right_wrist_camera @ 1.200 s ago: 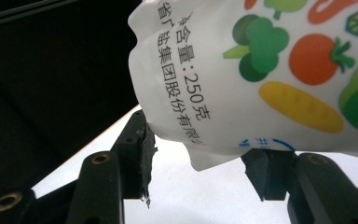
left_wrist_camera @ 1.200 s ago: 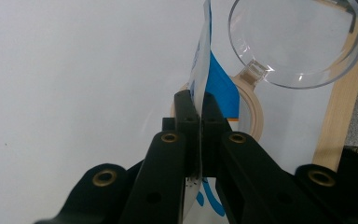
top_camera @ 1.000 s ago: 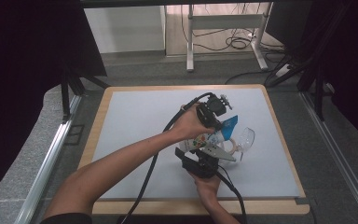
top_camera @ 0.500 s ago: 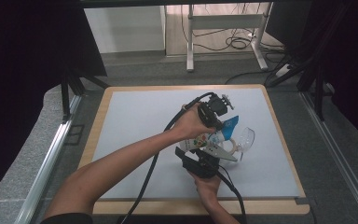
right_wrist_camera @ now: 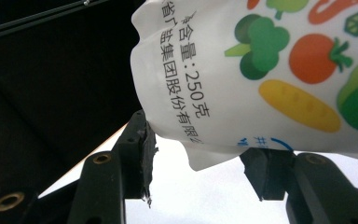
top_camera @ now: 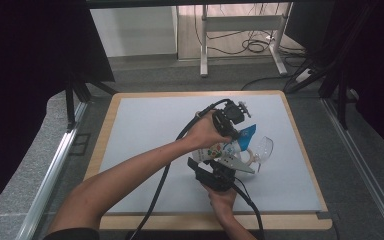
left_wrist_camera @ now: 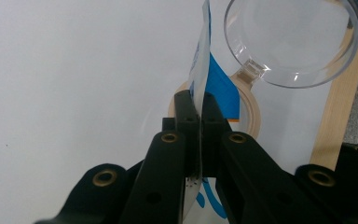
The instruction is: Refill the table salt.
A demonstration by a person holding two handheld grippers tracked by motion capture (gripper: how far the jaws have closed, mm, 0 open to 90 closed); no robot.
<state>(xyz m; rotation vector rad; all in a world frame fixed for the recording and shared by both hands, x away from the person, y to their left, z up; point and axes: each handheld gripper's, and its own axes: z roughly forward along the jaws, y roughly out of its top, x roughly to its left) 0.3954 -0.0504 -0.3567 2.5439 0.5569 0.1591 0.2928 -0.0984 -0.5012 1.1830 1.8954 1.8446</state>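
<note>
The left gripper (left_wrist_camera: 199, 112) pinches the top edge of the bag (right_wrist_camera: 279, 70) while the right gripper (right_wrist_camera: 200, 154) clasps its body, tilted over the clear cup (left_wrist_camera: 298, 42); pouring seemingly remains ahead.

On the counter (top_camera: 145, 150), right of centre, the left tool (top_camera: 237, 131) holds the pouch (top_camera: 228, 146) by its blue top; the right tool (top_camera: 223, 167) grips it from the near side, beside a clear cup (top_camera: 263, 147).

Pale grey table (top_camera: 145, 150), wooden edge; clear glass bowl (top_camera: 263, 148) and wooden ring (left_wrist_camera: 251, 100) on it.
</note>
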